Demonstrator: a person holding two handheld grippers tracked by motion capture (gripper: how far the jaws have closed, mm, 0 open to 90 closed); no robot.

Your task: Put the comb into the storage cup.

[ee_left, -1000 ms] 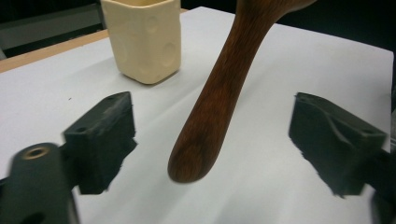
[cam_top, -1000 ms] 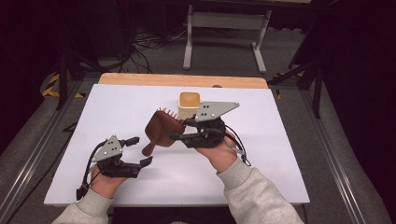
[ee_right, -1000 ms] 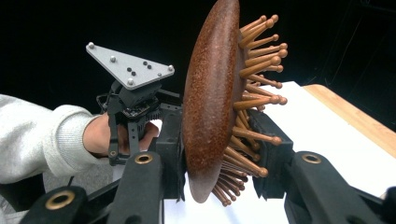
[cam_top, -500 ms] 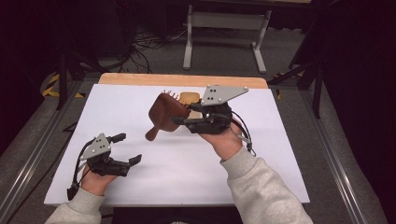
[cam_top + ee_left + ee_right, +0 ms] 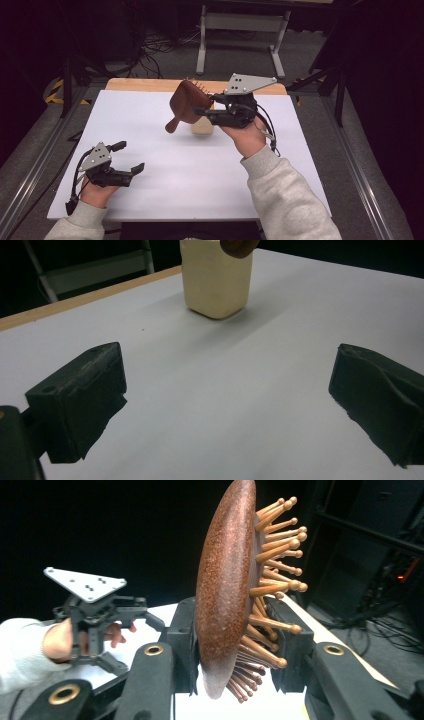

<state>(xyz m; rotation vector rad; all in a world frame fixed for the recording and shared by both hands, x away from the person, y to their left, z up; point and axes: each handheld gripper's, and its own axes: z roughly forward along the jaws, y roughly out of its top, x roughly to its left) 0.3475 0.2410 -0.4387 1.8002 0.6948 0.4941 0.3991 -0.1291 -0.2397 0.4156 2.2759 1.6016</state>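
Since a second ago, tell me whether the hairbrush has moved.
Yes. The hairbrush, clamped in the right gripper, has gone up the high view, from in front of the cream box to above it.

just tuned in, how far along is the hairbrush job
Done: the right gripper has the wooden hairbrush clamped between its fingers and lifted off the white table, bristles outward. In hand: the brush hangs above the cream container. The left gripper sits open and empty, low over the table. Left, probably: lowering the brush into the container.
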